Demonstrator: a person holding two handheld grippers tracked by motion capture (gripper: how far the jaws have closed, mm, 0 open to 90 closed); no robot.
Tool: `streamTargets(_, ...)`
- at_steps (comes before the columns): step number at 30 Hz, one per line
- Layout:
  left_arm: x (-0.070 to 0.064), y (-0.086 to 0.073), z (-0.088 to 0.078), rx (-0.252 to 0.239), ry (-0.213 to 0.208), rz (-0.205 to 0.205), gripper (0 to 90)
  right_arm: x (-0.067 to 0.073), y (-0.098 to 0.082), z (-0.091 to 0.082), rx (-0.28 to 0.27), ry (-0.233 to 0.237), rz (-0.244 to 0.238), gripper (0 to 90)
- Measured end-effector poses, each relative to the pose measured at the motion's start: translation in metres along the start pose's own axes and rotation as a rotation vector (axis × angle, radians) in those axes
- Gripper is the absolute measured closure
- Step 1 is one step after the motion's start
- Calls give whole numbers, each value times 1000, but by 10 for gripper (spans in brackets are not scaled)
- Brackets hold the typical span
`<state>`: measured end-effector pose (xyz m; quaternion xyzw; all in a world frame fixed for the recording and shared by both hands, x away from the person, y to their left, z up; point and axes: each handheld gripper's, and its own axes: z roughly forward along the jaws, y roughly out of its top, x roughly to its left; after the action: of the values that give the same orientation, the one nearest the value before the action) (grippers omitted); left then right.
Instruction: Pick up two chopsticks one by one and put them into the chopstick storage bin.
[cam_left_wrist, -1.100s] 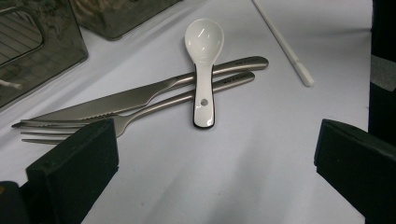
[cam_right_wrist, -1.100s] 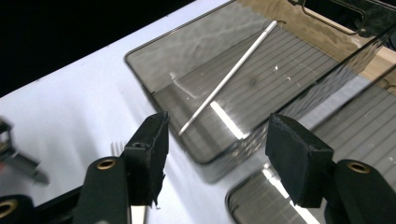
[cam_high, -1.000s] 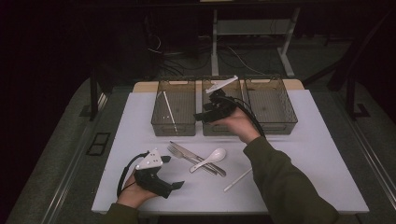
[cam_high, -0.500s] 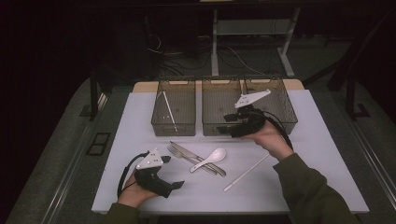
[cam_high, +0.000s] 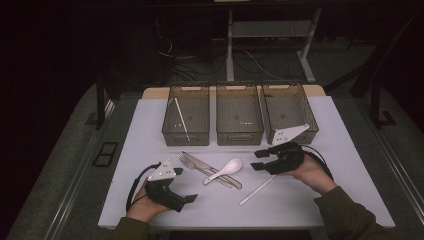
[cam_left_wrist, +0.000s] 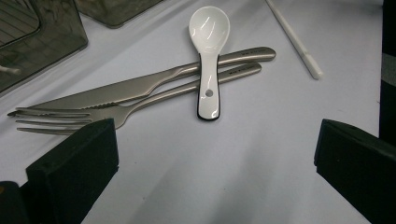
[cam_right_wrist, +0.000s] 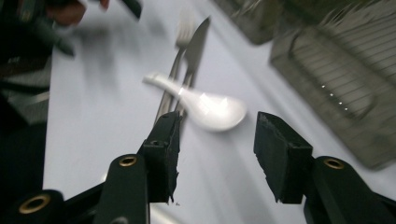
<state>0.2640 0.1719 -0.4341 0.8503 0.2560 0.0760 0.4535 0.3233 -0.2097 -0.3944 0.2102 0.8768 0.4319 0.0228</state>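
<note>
A white spoon (cam_high: 225, 171) lies across a steel knife (cam_high: 216, 172) and fork (cam_high: 192, 162) in the middle of the white table (cam_high: 150, 130). To its right lies a thin white stick (cam_high: 257, 190). My right gripper (cam_high: 258, 160) hovers low in front of the right bin (cam_high: 290, 112), pointing left at the spoon (cam_right_wrist: 210, 107). Its jaws have just been closing, still apart with nothing between them (cam_right_wrist: 217, 135). My left gripper (cam_high: 185, 185) rests at the front left, wide open and empty (cam_left_wrist: 212, 158), facing the spoon (cam_left_wrist: 208, 46), knife (cam_left_wrist: 140, 88) and fork (cam_left_wrist: 93, 114).
Three dark mesh bins stand in a row at the back of the table; the left bin (cam_high: 186, 131) holds a white stick (cam_high: 179, 120), and the middle bin (cam_high: 239, 132) sits beside it. Bare table stretches along the front edge and far right.
My right hand has swung from above the middle bin to the right and down, stopping low in front of the right bin. The left hand and the cutlery have stayed put.
</note>
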Motion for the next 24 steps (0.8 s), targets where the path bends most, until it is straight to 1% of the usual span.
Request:
streamTargets(2, 0, 0, 0, 2, 0, 2, 0, 6, -7, 2, 18, 15, -5, 523)
streamTargets(4, -1, 0, 0, 1, -1, 0, 0, 12, -14, 5, 38, 28, -26, 536)
streamTargets(6, -1, 0, 0, 1, -2, 2, 0, 18, -21, 9, 61, 51, -38, 546)
streamTargets(8, -1, 0, 0, 1, -3, 2, 0, 22, -27, 13, 89, 56, -79, 558)
streamTargets(9, -1, 0, 0, 2, -3, 3, 0, 25, -30, 15, 95, 66, -77, 563)
streamTargets(10, -1, 0, 0, 3, -3, 5, 0, 24, -32, 17, 111, 61, -117, 568)
streamTargets(11, -1, 0, 0, 4, -4, 8, 0, 25, -34, 20, 120, 67, -129, 572)
streamTargets(13, -2, 0, -1, 3, -4, 11, 0, 28, -35, 25, 133, 79, -134, 582)
streamTargets(14, -2, 0, -1, 4, -3, 11, 0, 27, -35, 27, 142, 82, -158, 587)
streamTargets(18, -2, 0, 0, 4, -5, 11, 0, 26, -37, 36, 175, 105, -185, 613)
streamTargets(19, -2, 0, 0, 4, -5, 11, 0, 26, -38, 37, 182, 103, -188, 625)
streamTargets(21, -2, 0, 0, 4, -5, 11, 0, 26, -39, 39, 193, 109, -214, 646)
streamTargets(22, -2, 0, 0, 4, -5, 10, 0, 26, -39, 39, 193, 103, -224, 671)
streamTargets(24, -1, 0, 0, 5, -5, 11, 0, 27, -39, 39, 195, 103, -236, 683)
